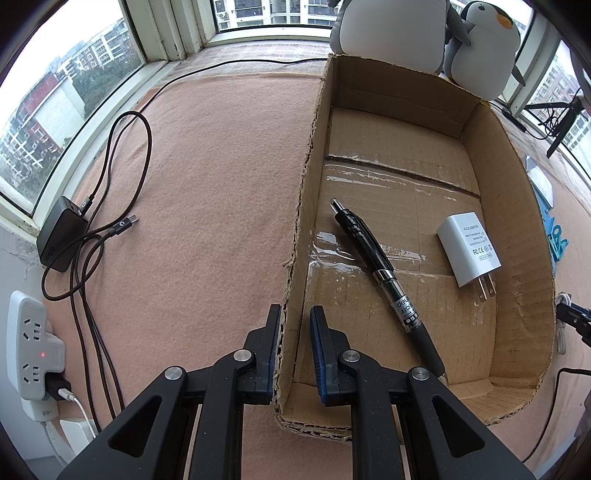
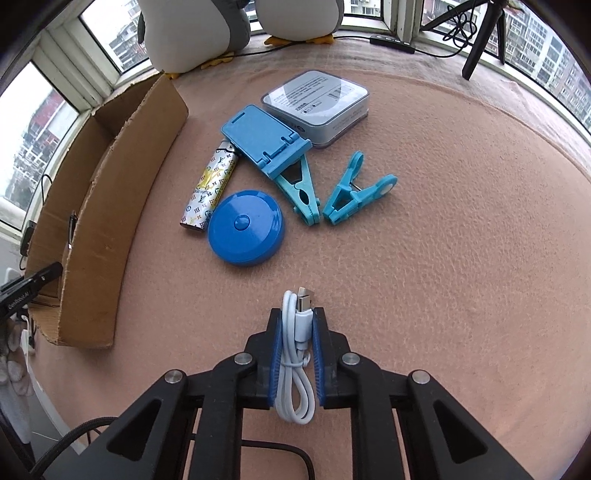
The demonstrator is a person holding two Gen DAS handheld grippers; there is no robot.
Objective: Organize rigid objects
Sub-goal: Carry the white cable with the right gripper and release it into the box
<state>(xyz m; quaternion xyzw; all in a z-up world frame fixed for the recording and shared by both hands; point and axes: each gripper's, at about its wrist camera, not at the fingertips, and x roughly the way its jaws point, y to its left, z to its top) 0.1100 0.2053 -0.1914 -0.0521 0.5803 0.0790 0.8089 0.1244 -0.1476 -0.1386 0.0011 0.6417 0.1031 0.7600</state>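
An open cardboard box (image 1: 517, 206) lies on the pink cloth; it also shows at the left of the right wrist view (image 2: 110, 206). Inside it lie a black pen (image 1: 384, 273) and a white plug adapter (image 1: 469, 251). My left gripper (image 1: 295, 314) straddles the box's left wall, its jaws a little apart around the wall's edge. My right gripper (image 2: 297, 317) is shut on a coiled white USB cable (image 2: 295, 354). Ahead of it lie a blue round tape measure (image 2: 245, 232), a patterned lighter (image 2: 210, 192), a blue phone stand (image 2: 266, 138), two light-blue clips (image 2: 347, 192) and a grey flat case (image 2: 317, 105).
A black charger with dark cables (image 1: 62, 232) lies left of the box. A white power strip (image 1: 33, 350) sits at the left edge. Plush penguins (image 1: 480, 48) stand behind the box. A black tripod (image 2: 484, 33) stands at the far right by the windows.
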